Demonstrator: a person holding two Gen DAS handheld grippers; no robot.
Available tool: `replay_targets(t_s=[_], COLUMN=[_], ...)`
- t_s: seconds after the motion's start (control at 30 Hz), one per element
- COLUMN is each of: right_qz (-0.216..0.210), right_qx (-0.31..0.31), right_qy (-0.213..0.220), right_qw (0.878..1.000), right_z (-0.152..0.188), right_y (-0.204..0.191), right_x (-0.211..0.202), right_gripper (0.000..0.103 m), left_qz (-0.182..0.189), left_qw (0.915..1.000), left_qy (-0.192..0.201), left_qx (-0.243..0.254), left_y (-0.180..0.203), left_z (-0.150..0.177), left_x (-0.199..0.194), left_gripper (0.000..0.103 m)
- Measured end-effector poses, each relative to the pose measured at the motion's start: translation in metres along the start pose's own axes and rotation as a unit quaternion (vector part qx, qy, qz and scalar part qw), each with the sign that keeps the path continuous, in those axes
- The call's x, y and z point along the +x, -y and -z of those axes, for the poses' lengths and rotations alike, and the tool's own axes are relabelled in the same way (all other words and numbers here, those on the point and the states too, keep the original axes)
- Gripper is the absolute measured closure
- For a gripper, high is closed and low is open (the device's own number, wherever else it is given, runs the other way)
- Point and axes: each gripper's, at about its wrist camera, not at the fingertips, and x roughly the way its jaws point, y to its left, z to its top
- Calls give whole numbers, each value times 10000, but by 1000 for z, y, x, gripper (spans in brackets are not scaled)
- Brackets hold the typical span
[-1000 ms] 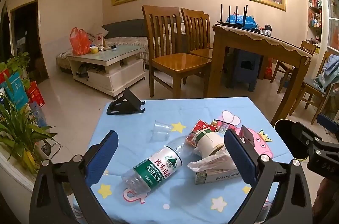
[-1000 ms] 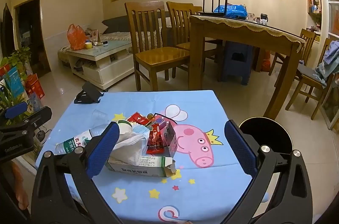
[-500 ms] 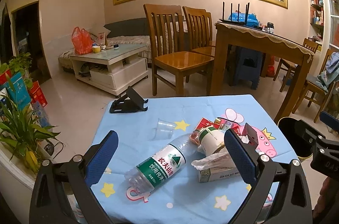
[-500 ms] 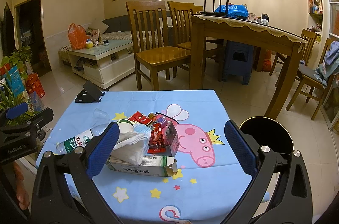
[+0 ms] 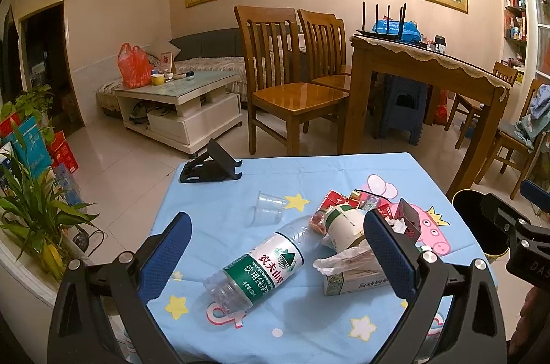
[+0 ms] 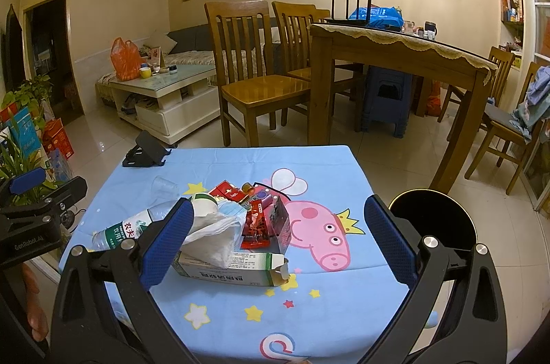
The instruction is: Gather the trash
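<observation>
Trash pile sitting mid-bench, both grippers just hovering

Clear water bottle [image 5: 256, 264] with green label lies on its side beside a green-white carton [image 6: 230, 267], crumpled tissue [image 6: 215, 235] and red wrappers [image 6: 254, 223]. Left gripper [image 5: 275, 257] and right gripper [image 6: 275, 240] jaws spread wide, holding nothing.

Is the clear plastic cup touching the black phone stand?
Apart. The left wrist view shows bare blue cloth between the clear plastic cup and the black phone stand.
</observation>
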Motion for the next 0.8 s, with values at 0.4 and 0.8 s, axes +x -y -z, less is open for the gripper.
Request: replay_targets(t_s=[0.4, 0.8], right_qz=[-10, -21], right_qx=[5, 15], right_qy=[2, -6], right_qw=[10000, 10000], right_z=[2, 3], right_y=[-3, -2], right_x=[0, 1], right_gripper=[5, 5], left_qz=[2, 6], left_qw=[10000, 10000], left_qy=[-4, 2], left_qx=[4, 6], left_y=[-5, -1], left_z=[1, -1], left_x=[-2, -2], left_gripper=[6, 6])
